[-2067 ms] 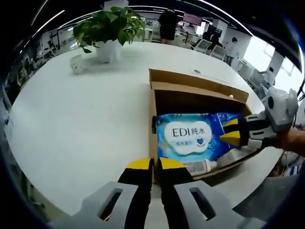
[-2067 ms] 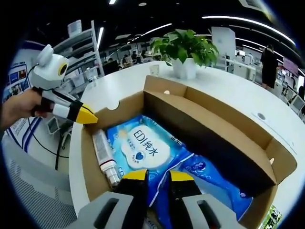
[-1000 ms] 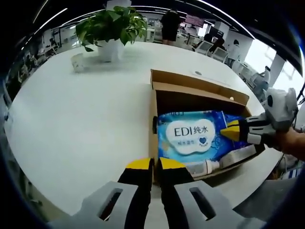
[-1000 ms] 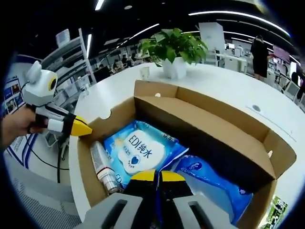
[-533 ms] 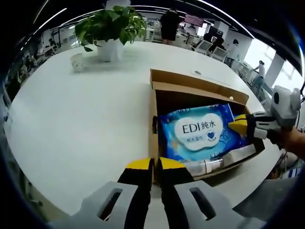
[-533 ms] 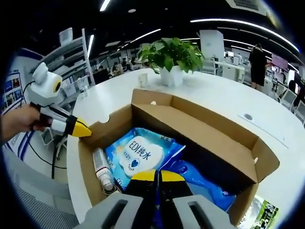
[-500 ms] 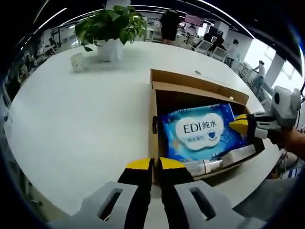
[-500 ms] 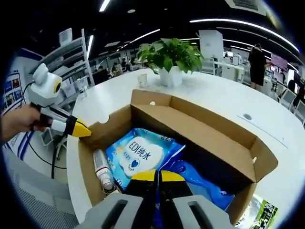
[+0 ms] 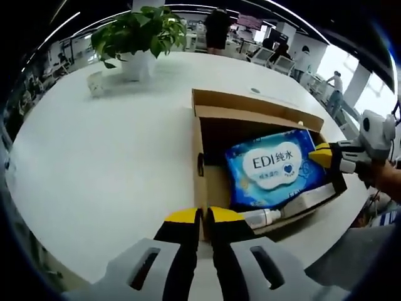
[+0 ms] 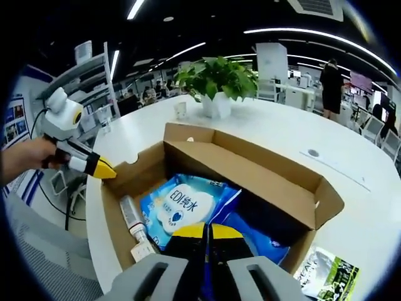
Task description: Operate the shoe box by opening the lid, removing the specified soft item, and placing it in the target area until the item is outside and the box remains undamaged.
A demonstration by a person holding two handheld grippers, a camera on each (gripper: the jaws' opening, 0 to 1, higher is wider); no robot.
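An open brown cardboard shoe box (image 9: pixel 250 106) lies on a white round table (image 9: pixel 94 163). A soft blue wipes pack (image 9: pixel 276 166) labelled EDI is tilted up inside it. My right gripper (image 9: pixel 322 155) comes in from the right, its yellow tips shut on the pack's edge. In the right gripper view the box (image 10: pixel 250 169) lies ahead, and my right gripper (image 10: pixel 205 231) pinches the blue pack (image 10: pixel 185 204) low in the picture. My left gripper (image 9: pixel 203 216) is shut at the box's near corner. It also appears as the left gripper (image 10: pixel 103 168) beside the box's end wall.
A white tube (image 9: pixel 282 210) lies along the box's near wall; the tube (image 10: pixel 133 219) is beside the pack. A potted plant (image 9: pixel 135 31) and a small cup (image 9: pixel 95 83) stand far across the table. A green and black packet (image 10: pixel 326 273) lies outside the box. People stand in the background.
The right gripper has drawn the wipes pack up and toward its end of the box, baring dark box floor beside it. The left gripper has stayed at the box corner.
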